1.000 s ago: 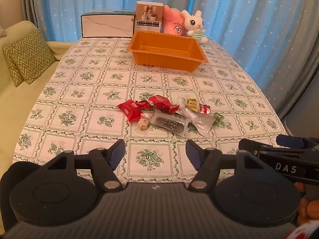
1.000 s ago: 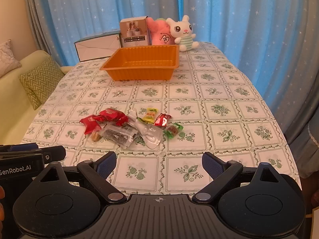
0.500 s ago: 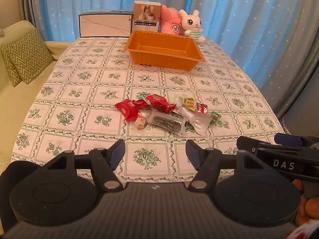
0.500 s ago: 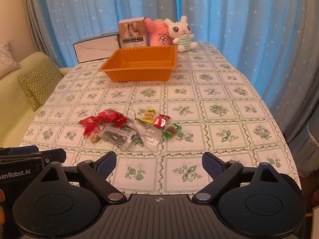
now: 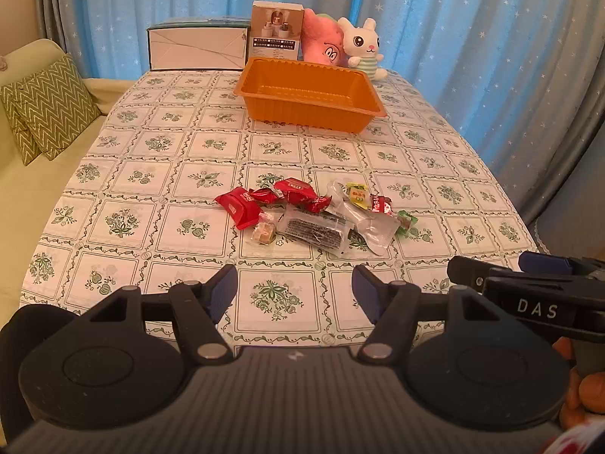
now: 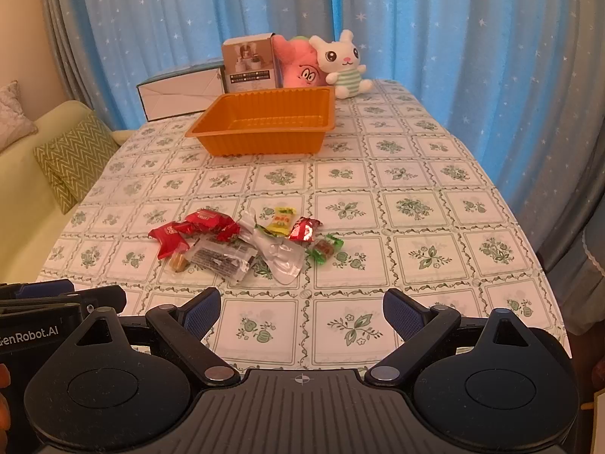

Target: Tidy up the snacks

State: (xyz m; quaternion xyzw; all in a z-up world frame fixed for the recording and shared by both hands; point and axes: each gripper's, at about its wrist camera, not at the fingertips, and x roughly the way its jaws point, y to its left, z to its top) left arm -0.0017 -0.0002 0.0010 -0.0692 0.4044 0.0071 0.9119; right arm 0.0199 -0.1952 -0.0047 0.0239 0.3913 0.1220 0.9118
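A small heap of wrapped snacks lies mid-table: red packets (image 5: 242, 208) (image 6: 170, 240), a clear pack of dark sticks (image 5: 314, 229) (image 6: 223, 259), a silver pouch (image 5: 372, 229) (image 6: 280, 255), a yellow candy (image 5: 357, 192) (image 6: 281, 221) and a green-wrapped sweet (image 5: 406, 221) (image 6: 325, 247). An empty orange tray (image 5: 310, 111) (image 6: 264, 143) stands farther back. My left gripper (image 5: 295, 293) hovers open at the near edge, short of the heap. My right gripper (image 6: 302, 312) is open too, nothing between its fingers, beside the left one.
A patterned tablecloth (image 5: 151, 223) covers the table. Behind the tray stand a white box (image 5: 196, 49), a small carton (image 5: 278, 30), a pink plush (image 5: 321, 45) and a white bunny plush (image 5: 361, 47). A sofa with a zigzag cushion (image 5: 45, 109) sits left; blue curtains hang behind.
Both grippers have drawn back and risen a little, so the snacks and tray look slightly farther away. Nothing on the table has moved; both grippers stay open.
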